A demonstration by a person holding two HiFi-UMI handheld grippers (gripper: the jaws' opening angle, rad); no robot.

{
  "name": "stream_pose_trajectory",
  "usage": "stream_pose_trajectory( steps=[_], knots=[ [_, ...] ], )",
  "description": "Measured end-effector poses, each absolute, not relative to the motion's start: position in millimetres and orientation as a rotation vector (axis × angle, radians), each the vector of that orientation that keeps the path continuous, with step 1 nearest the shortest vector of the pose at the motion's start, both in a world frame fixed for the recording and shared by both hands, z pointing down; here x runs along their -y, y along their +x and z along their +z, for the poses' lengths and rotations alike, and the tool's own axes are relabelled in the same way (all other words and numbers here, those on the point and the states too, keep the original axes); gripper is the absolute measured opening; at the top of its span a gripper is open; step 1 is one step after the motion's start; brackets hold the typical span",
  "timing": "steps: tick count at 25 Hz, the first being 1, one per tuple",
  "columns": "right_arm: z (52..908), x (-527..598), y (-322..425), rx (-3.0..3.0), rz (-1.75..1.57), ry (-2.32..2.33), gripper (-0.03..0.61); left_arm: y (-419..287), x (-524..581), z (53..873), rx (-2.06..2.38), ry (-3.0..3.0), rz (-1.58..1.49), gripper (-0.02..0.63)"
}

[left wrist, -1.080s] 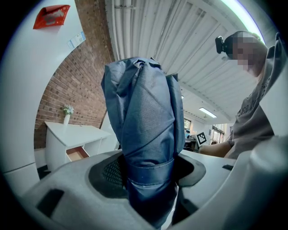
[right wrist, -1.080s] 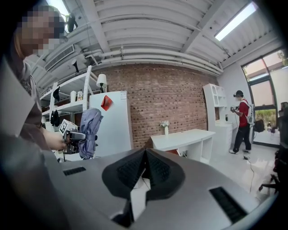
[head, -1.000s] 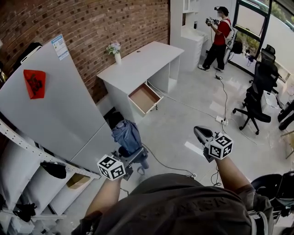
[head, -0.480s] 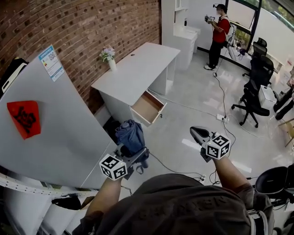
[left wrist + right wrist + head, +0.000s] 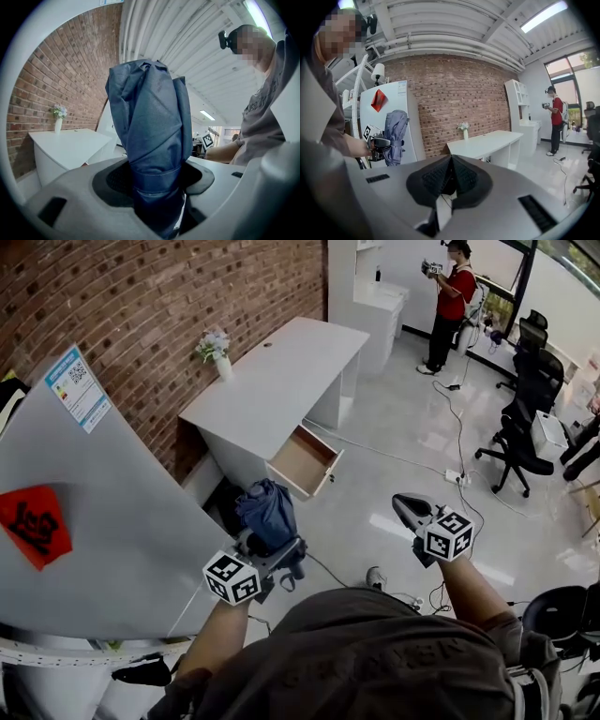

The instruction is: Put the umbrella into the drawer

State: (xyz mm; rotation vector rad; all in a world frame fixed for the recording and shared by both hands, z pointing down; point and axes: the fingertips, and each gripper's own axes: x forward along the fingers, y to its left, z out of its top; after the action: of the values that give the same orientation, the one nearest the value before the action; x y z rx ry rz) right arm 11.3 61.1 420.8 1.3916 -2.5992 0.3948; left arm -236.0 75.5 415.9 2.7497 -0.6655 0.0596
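1. head view: the left gripper (image 5: 270,547) is still clamped on the folded blue umbrella (image 5: 267,512). the umbrella stands up out of the gripper, low in front of the pale fridge (image 5: 112,521) and well short of the open drawer (image 5: 305,460). the right gripper (image 5: 405,505) is held out over the floor, apart from the left one. compared with a second ago, the white desk (image 5: 272,381) and its drawer sit nearer. the fridge's red sticker (image 5: 33,526) has slid down toward the left edge, and a shoe (image 5: 375,577) now shows on the floor.
2. left gripper view: both jaws press on the umbrella's strapped lower part, and its bundled cloth rises above them. the desk, with a vase (image 5: 57,124) on it, is off to the left.
3. right gripper view: the jaws are closed together with nothing between them. the desk lies ahead, and the umbrella shows in the other gripper at left.
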Motion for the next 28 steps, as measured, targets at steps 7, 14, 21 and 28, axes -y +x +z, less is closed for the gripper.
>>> stream_pose_trajectory(
  steps=[7,14,21,28],
  knots=[
    [439.7,3.6,50.7,2.658,0.430,1.316,-0.006,-205.6,-28.5,423.9,0.766,2.734,0.095,0.264],
    [460.2,111.0,109.5,2.739,0.469,1.107,-0.006,-137.3,54.1,436.6,0.968,2.631,0.022,0.264],
    [461.4,209.2,168.5,2.796,0.486,0.934,-0.006,-65.6,131.6,435.4,1.088,2.517,-0.062,0.264],
    [475.3,263.9,184.1,2.821,0.514,0.867,-0.006,-48.8,167.6,441.8,1.151,2.455,-0.033,0.264]
  ],
)
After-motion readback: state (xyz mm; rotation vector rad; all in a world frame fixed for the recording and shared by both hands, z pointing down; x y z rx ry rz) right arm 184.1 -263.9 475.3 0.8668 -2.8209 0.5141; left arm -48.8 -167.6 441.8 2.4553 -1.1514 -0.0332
